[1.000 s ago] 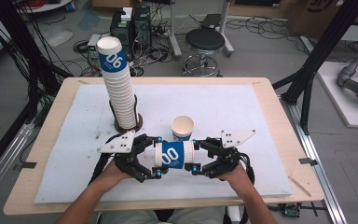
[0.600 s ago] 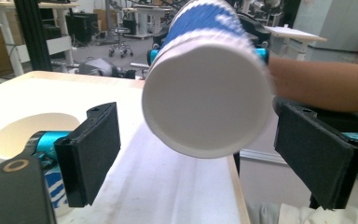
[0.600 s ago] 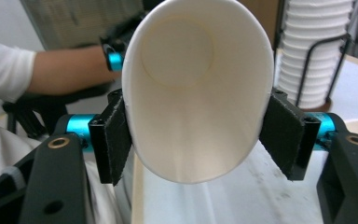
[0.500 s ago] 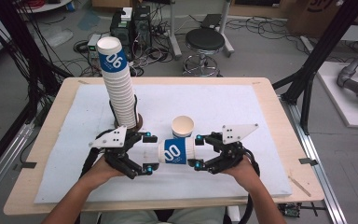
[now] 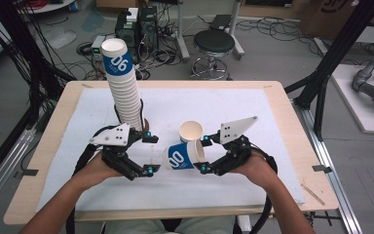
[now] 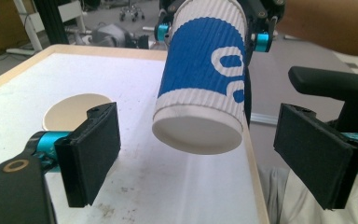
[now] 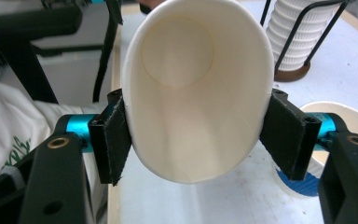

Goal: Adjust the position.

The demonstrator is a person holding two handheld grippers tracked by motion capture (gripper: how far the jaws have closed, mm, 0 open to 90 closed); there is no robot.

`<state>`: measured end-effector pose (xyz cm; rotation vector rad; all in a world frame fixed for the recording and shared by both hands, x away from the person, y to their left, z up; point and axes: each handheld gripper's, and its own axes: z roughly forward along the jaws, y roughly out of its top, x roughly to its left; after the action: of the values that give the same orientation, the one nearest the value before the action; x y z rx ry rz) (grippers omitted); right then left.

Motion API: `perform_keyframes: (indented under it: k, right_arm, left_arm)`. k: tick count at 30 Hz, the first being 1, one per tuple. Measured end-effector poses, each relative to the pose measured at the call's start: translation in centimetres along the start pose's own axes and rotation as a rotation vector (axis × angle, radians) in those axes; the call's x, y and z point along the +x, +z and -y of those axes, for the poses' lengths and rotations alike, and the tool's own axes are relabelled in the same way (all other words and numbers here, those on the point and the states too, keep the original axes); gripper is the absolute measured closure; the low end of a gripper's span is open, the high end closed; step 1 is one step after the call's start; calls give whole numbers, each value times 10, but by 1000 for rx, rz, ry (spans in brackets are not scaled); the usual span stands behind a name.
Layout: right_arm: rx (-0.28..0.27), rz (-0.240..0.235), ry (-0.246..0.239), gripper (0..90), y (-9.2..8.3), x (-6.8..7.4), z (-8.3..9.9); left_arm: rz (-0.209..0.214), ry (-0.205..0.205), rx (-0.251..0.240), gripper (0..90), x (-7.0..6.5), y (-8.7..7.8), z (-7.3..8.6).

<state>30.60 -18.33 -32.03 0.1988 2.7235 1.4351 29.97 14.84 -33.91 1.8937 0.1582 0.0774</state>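
Note:
A white and blue ribbed paper cup (image 5: 182, 157) lies sideways in the air over the table's front. My right gripper (image 5: 204, 155) is shut on it near its rim. In the right gripper view the pads squeeze the cup's (image 7: 191, 93) mouth into an oval. My left gripper (image 5: 148, 152) is open to the cup's left, and its jaws have just been opening. In the left gripper view the cup's base (image 6: 198, 135) hangs between and ahead of the two black pads (image 6: 91, 154) without touching them. A second cup (image 5: 191, 130) stands upright on the white mat just behind.
A tall stack of the same cups (image 5: 126, 92) leans in a black wire holder at the mat's back left, close behind my left gripper. The white mat (image 5: 253, 112) covers most of the wooden table. Chairs, cables and frames stand beyond the far edge.
The left gripper has let go of the cup's base and drawn away to the left. The right gripper keeps the cup. Both hands have risen a little.

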Motion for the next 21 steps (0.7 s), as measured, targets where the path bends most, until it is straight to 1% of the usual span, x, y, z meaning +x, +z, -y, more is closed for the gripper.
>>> perform_keyframes:
  k: [4,9,10,17,18,21]
  right_arm:
    - [82,6,-29,315,2,0,-10]
    - [158,11,-59,316,7,-1,-22]
    - [171,12,-61,315,8,-1,-23]
    - [246,-2,-80,315,15,0,-33]
    - [256,-5,-83,315,16,0,-34]
    - [288,-9,-91,315,19,1,-37]
  left_arm:
    - [12,2,44,146,1,4,-5]
    - [30,20,93,147,1,12,-13]
    - [36,25,104,147,1,13,-15]
    - [59,24,175,148,4,29,-21]
    - [64,29,189,148,4,31,-22]
    - [80,25,230,150,5,38,-22]
